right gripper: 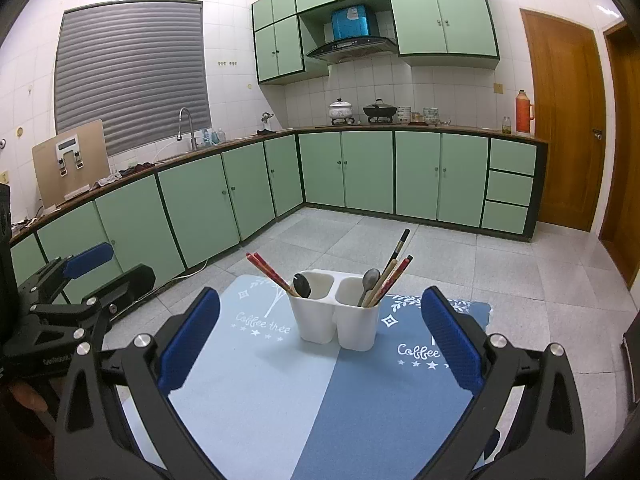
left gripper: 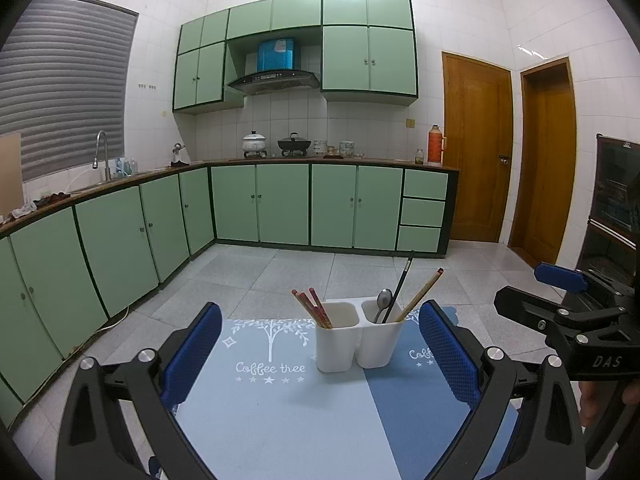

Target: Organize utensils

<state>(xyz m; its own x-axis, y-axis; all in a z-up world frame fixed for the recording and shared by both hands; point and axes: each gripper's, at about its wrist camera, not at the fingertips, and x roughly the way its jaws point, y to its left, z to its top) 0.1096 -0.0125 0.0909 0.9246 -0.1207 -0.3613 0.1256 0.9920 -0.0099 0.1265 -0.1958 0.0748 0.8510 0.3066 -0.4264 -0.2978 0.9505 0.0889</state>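
Observation:
A white two-compartment utensil holder [left gripper: 356,340] [right gripper: 335,314] stands on a blue placemat [left gripper: 280,412] [right gripper: 312,400]. Its left cup holds red chopsticks [left gripper: 312,308] [right gripper: 268,272] and a dark spoon [right gripper: 302,285]. Its right cup holds a metal spoon [left gripper: 383,304] [right gripper: 369,283], a black chopstick [left gripper: 402,280] [right gripper: 398,250] and wooden chopsticks [left gripper: 424,294] [right gripper: 394,278]. My left gripper [left gripper: 320,356] is open and empty, behind the holder. My right gripper [right gripper: 320,344] is open and empty, behind the holder. Each gripper shows at the side of the other's view.
The mat lies on a small table over a grey tiled floor [left gripper: 280,272]. Green cabinets [left gripper: 280,204] and a counter with pots run along the far and left walls. Wooden doors [left gripper: 476,148] stand at the right. A dark appliance [left gripper: 616,200] is at far right.

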